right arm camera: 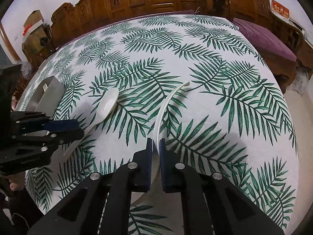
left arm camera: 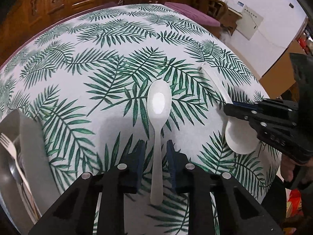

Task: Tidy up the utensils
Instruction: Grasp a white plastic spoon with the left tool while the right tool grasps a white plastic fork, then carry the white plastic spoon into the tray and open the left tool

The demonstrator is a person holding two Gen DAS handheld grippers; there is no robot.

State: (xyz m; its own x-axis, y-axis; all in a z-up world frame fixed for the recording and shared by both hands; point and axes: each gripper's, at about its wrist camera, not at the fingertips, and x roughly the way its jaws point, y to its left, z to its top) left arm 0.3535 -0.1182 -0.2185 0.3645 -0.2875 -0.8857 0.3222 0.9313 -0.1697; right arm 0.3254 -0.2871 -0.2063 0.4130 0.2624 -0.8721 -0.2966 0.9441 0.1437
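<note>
A grey spoon (left arm camera: 158, 109) lies on the leaf-print tablecloth, bowl away from me; it also shows in the right wrist view (right arm camera: 108, 102). My left gripper (left arm camera: 155, 146) is open with its fingers on either side of the spoon's handle, not closed on it. My right gripper (right arm camera: 156, 146) is shut on the handle of a white ceramic spoon (right arm camera: 166, 105). In the left wrist view that white spoon (left arm camera: 237, 137) is held on its side at the right by the right gripper (left arm camera: 230, 108).
A metal utensil holder (left arm camera: 23, 137) with a fork (left arm camera: 7, 146) in it stands at the table's left edge; it also shows in the right wrist view (right arm camera: 49, 96). Carved wooden furniture and a purple cushion (right arm camera: 264, 37) lie beyond the table.
</note>
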